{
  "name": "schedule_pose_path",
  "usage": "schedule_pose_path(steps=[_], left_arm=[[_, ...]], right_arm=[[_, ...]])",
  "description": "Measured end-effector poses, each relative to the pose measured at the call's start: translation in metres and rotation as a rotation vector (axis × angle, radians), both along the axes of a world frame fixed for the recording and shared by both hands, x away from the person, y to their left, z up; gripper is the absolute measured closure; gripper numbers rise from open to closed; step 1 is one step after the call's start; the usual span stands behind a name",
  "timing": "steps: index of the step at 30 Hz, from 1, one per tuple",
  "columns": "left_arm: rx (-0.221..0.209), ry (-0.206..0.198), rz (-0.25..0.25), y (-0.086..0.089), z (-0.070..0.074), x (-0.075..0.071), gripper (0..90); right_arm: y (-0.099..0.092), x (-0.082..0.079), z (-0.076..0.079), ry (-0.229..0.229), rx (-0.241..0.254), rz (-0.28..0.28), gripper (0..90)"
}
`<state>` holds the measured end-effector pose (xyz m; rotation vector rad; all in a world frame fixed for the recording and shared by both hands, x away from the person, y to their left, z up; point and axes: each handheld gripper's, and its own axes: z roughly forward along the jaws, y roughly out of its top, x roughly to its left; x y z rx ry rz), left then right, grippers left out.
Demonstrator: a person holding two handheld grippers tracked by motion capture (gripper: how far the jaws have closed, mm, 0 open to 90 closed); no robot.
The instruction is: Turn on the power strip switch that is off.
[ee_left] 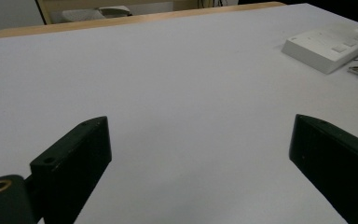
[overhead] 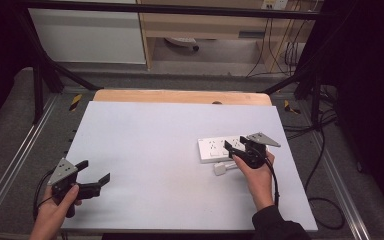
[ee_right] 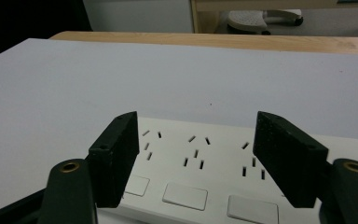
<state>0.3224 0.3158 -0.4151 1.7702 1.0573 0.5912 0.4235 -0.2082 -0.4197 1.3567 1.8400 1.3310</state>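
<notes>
Left tool (overhead: pixel 96 172) idle, jaws wide, nothing between, at near-left of white surface (overhead: pixel 145 150). Right tool (overhead: pixel 235 148) gaping empty over power strip (overhead: pixel 219 148); loose plug (overhead: pixel 222 169) just beside. Approach plug squarely, grip its body, not prongs.

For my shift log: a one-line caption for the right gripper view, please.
Right gripper, jaws open, poised over a white power strip on the white table.
</notes>
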Motion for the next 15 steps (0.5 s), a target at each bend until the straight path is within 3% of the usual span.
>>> schedule_pose_path(steps=[3,15], left_arm=[[0.002,-0.002,0.000,0.000,0.000,0.001,5.5],[-0.003,-0.001,0.000,0.000,0.000,0.000,5.4]], right_arm=[[-0.001,0.000,0.004,0.010,0.019,-0.001,29.4],[0.000,0.003,0.013,0.004,-0.007,-0.007,14.0]])
